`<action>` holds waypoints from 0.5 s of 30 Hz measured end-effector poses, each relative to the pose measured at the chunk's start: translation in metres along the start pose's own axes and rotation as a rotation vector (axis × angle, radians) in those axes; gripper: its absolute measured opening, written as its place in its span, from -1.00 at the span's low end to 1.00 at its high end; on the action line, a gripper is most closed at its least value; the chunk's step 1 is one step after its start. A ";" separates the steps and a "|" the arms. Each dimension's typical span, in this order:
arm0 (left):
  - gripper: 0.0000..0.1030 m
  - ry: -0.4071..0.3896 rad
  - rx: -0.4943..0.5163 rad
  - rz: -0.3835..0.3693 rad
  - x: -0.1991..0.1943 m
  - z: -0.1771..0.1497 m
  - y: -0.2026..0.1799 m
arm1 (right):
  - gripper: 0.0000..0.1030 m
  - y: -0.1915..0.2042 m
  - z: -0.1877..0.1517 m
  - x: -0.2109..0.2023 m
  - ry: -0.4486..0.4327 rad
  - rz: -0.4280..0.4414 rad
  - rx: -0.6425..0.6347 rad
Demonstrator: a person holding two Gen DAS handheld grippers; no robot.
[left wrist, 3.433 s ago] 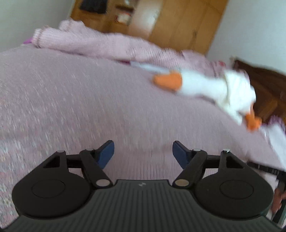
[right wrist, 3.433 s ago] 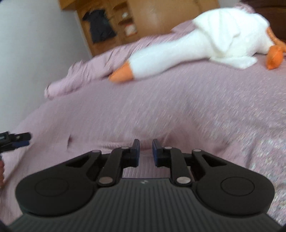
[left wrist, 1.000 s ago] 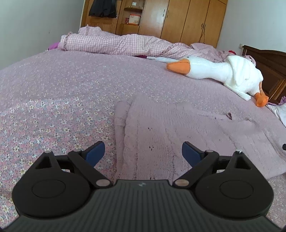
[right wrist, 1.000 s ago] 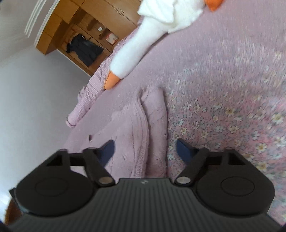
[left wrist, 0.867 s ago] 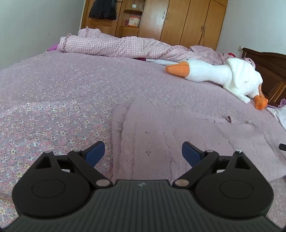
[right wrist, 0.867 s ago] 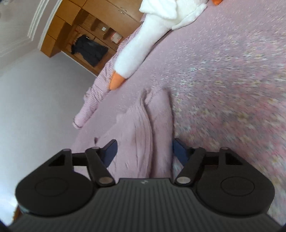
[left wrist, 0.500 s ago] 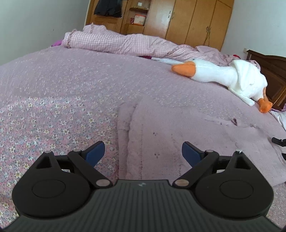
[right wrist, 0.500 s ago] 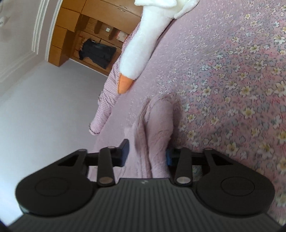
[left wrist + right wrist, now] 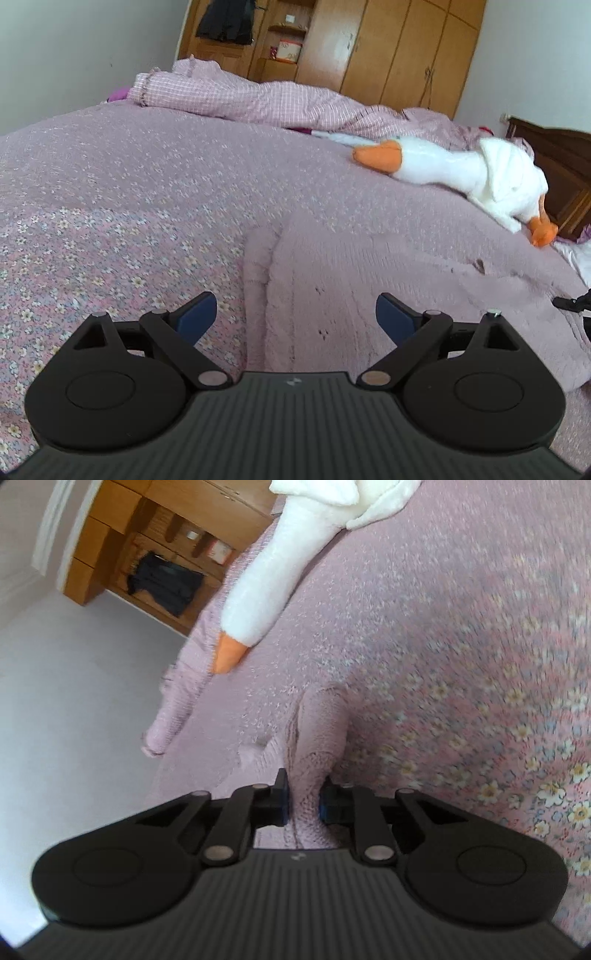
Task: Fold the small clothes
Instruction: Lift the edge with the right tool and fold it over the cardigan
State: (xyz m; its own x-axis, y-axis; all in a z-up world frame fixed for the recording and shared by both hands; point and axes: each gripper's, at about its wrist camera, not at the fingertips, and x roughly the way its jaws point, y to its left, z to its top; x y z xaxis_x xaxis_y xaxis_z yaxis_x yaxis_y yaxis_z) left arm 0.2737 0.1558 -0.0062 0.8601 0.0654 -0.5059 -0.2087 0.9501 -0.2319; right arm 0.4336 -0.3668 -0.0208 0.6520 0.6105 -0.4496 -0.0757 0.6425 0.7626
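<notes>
Right gripper (image 9: pixel 302 805) has its jaws pinched in tight on a bunched edge of the pink knitted garment (image 9: pixel 317 738), the fabric squeezed up into a ridge between the blue pads and running forward along the bedspread (image 9: pixel 480 635). Over on the other side, the left gripper (image 9: pixel 295 317) hangs with its jaws spread wide, holding nothing, poised just above the near end of that same garment (image 9: pixel 369 280), which lies mostly flat on the bed with a narrow strip doubled under or over along its left edge; which way it lies, I can't tell. At the far right of the left view a dark tip of the other tool pokes in at the garment's far side. Beyond the garment, well apart from it, the white plush goose (image 9: pixel 461 173) sprawls across the bed, with a checked quilt (image 9: pixel 258 99) rumpled behind it and wooden wardrobes (image 9: pixel 388 55) at the back wall. As for progress: it looks like early days, one side apparently turned in at most, one end now gripped, and the main fold across plus the tidying all look left to do.
</notes>
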 end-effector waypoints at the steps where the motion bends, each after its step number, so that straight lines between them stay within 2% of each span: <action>1: 0.88 -0.006 -0.007 -0.003 -0.002 0.001 0.003 | -0.67 0.011 0.001 0.000 0.005 -0.035 -0.011; 9: 0.88 -0.069 0.002 0.009 -0.029 0.004 0.028 | -0.68 0.079 -0.003 0.010 0.056 -0.243 -0.128; 15: 0.88 -0.089 -0.026 0.007 -0.038 0.015 0.047 | -0.68 0.131 -0.010 0.016 0.053 -0.362 -0.192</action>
State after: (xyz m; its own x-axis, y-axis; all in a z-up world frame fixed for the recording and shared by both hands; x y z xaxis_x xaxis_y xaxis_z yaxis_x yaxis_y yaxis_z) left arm 0.2386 0.2028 0.0148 0.8962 0.0995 -0.4324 -0.2257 0.9413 -0.2512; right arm 0.4264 -0.2680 0.0671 0.6228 0.3492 -0.7001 0.0089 0.8916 0.4527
